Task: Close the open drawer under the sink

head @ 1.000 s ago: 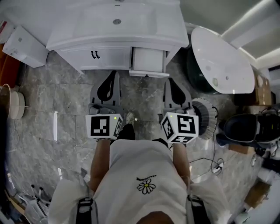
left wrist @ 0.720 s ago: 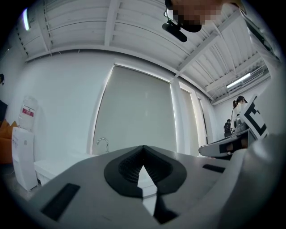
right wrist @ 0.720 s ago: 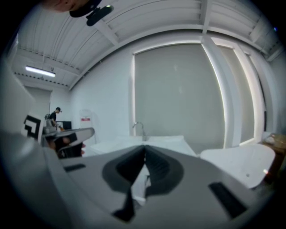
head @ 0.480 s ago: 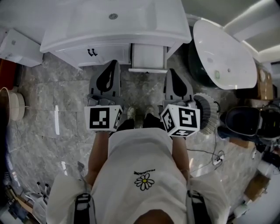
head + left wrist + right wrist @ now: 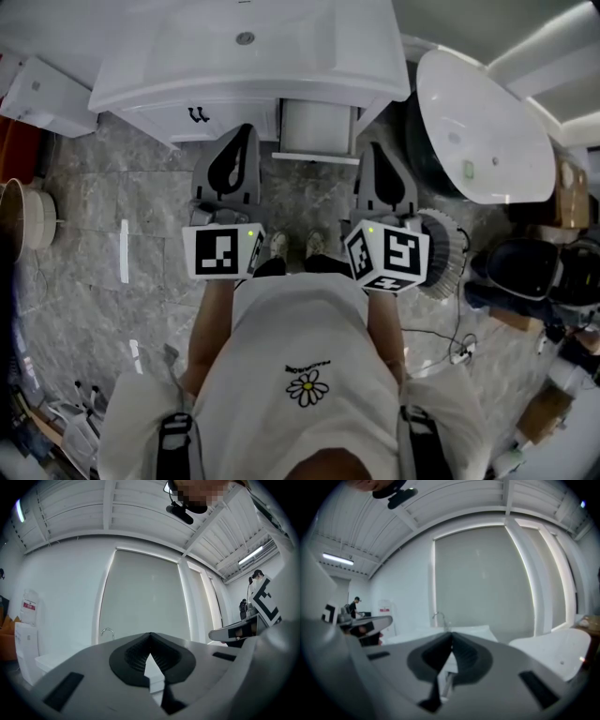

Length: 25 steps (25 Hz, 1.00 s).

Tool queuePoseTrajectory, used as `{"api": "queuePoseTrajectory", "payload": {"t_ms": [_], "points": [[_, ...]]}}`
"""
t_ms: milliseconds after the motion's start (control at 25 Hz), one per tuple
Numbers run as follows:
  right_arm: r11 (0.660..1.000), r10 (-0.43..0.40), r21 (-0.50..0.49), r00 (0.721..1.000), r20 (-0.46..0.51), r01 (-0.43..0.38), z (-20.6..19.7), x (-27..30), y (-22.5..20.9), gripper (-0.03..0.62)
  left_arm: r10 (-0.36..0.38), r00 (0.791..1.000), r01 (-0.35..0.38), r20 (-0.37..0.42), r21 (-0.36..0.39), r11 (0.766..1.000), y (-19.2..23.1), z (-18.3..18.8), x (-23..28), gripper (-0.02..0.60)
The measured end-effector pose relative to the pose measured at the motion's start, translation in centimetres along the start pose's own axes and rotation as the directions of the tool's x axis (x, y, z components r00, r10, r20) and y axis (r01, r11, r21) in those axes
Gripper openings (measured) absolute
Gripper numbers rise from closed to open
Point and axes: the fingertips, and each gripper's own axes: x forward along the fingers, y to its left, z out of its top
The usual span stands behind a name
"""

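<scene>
I keep my left gripper (image 5: 246, 136) and right gripper (image 5: 368, 152) closed tight and empty, either side of the open white drawer (image 5: 317, 129) under the white ceramic sink (image 5: 281, 56), ready to push it in.

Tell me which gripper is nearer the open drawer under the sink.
Right. The right gripper is beside the drawer, just off its right corner; the left gripper is farther left.

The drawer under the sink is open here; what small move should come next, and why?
Probably ease the right tool forward and slightly leftward onto the drawer front. The drawer juts out under the sink; the tool's jaws are shut and empty, its tip beside the drawer's right corner, not visibly touching.
</scene>
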Motion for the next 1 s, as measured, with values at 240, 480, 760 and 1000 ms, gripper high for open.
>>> {"api": "queuePoseTrajectory", "payload": {"t_ms": [240, 480, 760, 1000], "points": [[1.000, -0.009, -0.002, 1.000, -0.019, 0.009, -0.7, 0.4, -0.6, 0.029, 0.031, 0.999, -0.031, 0.007, -0.010, 0.999, 0.8, -0.6, 0.4, 0.018], [1.000, 0.000, -0.007, 1.000, -0.025, 0.000, -1.4, 1.4, -0.5, 0.029, 0.055, 0.998, -0.055, 0.014, -0.016, 0.998, 1.6, -1.7, 1.0, 0.018], [1.000, 0.021, 0.021, 0.998, -0.052, -0.020, -5.7, 4.9, 0.1, 0.029, 0.047, 0.999, -0.047, -0.010, -0.019, 0.999, 2.4, -6.7, 2.8, 0.018], [0.999, -0.015, 0.030, 0.997, -0.070, 0.017, -10.8, 7.6, -1.3, 0.029, 0.017, 1.000, -0.017, -0.016, -0.024, 1.000, 2.1, -11.4, 4.8, 0.018]]}}
